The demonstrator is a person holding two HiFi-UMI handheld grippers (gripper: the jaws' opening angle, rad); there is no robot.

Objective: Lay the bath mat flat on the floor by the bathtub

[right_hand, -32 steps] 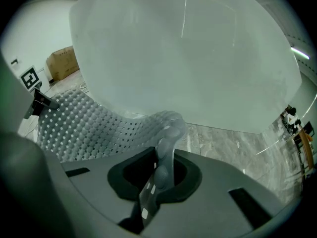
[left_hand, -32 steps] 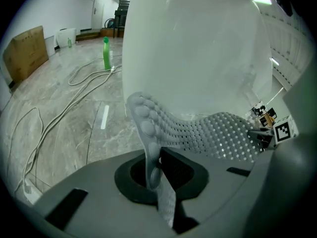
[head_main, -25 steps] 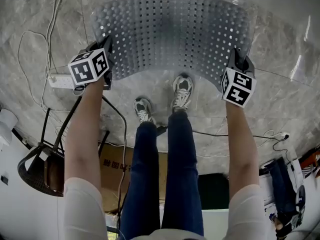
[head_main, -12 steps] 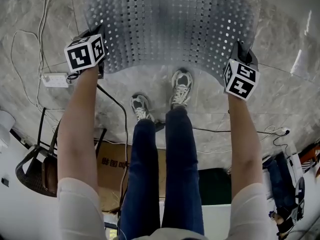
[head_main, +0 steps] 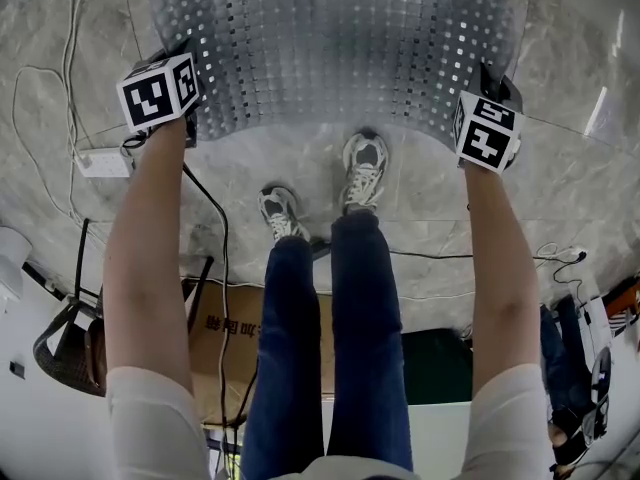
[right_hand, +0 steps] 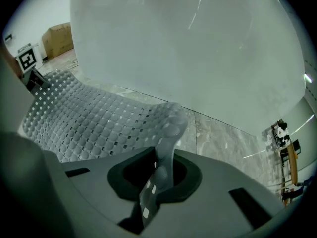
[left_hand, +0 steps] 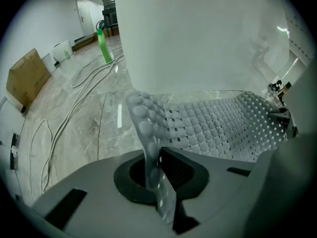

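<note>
Jaws of left gripper [left_hand: 157,175] and right gripper [right_hand: 157,180] clamp corners of bath mat [head_main: 340,48].

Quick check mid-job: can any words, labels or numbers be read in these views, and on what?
Cardboard box: a short row of printed characters, upside down in the head view, too blurred to read.
Marker cubes: black-and-white square patterns only, no words or numbers.
Bath mat: no print.
Nothing else legible in any view.

Marble floor [head_main: 560,208], cables [head_main: 224,268], power strip [head_main: 100,163], cardboard box [head_main: 225,328]
</note>
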